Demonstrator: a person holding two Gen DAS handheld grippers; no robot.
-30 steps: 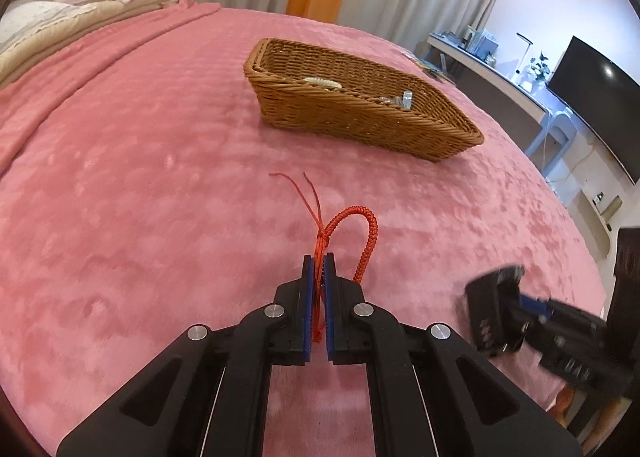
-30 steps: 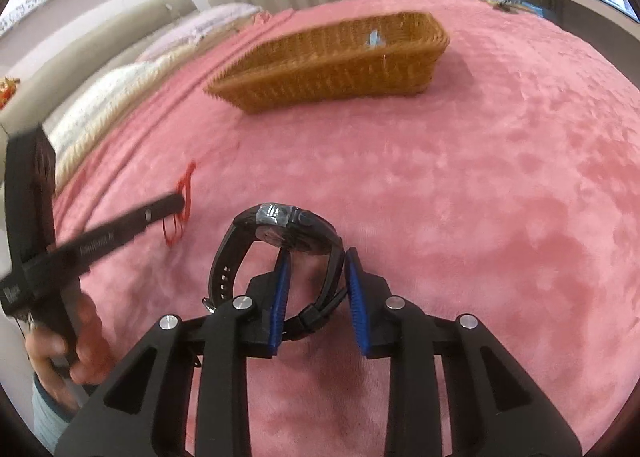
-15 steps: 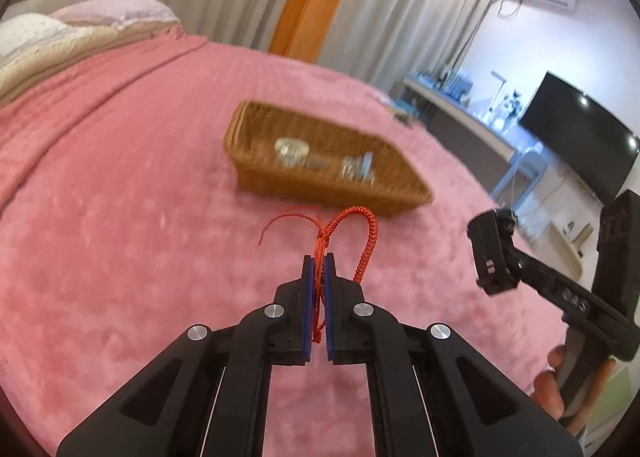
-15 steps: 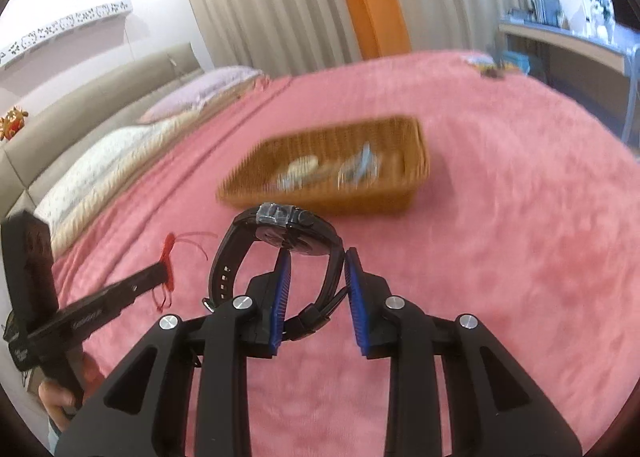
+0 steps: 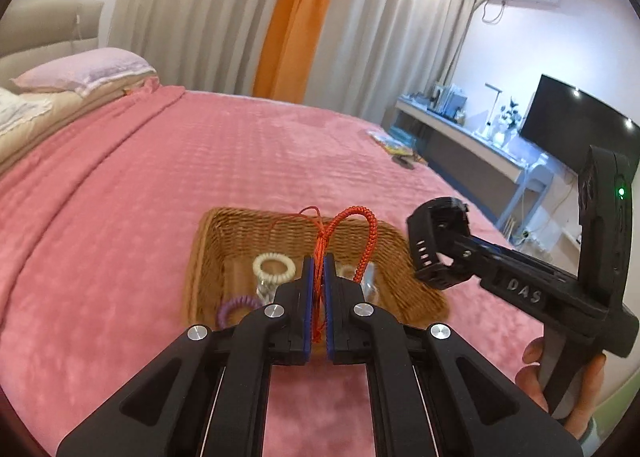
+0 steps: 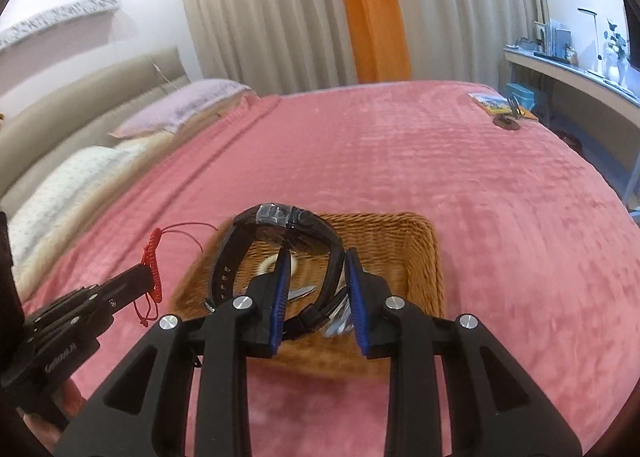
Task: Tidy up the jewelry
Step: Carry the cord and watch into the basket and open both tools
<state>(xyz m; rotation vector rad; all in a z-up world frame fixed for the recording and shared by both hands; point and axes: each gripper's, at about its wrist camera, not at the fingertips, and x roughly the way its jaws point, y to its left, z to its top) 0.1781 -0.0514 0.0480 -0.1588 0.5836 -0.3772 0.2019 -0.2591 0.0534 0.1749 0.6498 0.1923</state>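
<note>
Both grippers have risen from the bed (image 5: 120, 217) to the wicker basket (image 5: 224, 233): left gripper (image 5: 318, 265) pinching the red cord bracelet (image 5: 360, 233), right gripper (image 6: 316, 269) clamping the black watch (image 6: 288, 223); release should come next.

A basket (image 5: 208, 257) sits on the bed (image 5: 160, 185), rings (image 5: 274, 265) inside, pillows (image 5: 84, 69) behind.

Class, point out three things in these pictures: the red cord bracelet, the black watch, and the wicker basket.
Red cord bracelet (image 5: 370, 233), left wrist view: braided loop above the fingers.
Black watch (image 6: 280, 214), right wrist view: its case.
Wicker basket (image 6: 424, 253), right wrist view: right wall.
</note>
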